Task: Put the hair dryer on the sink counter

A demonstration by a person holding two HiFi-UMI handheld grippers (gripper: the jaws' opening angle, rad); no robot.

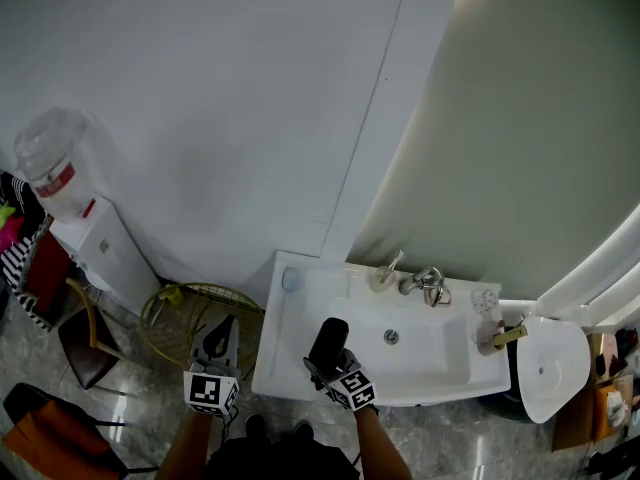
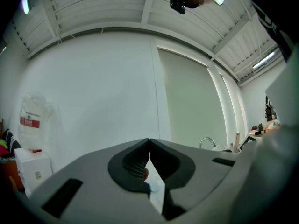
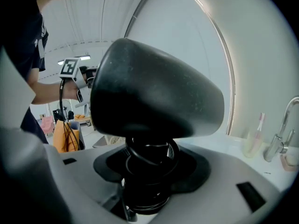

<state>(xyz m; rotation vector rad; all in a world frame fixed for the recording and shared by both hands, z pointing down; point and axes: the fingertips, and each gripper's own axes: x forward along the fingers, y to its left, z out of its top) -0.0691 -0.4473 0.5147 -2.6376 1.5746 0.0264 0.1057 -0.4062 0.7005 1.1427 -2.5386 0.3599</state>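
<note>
Your right tool (image 1: 338,366) clamps the hair dryer (image 1: 328,338) by its cord-wrapped handle above the worktop (image 1: 285,338), near the front edge. Released there, it may tip off. Your left tool (image 1: 218,340) is closed, empty.

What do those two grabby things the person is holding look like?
They match. The left tongs and the right tongs each have a smooth grey plastic body with black ribbed pads inside the tips. At the back of each, near the hand, sits a white cube with black square markers. The forearms have no sleeves.
</note>
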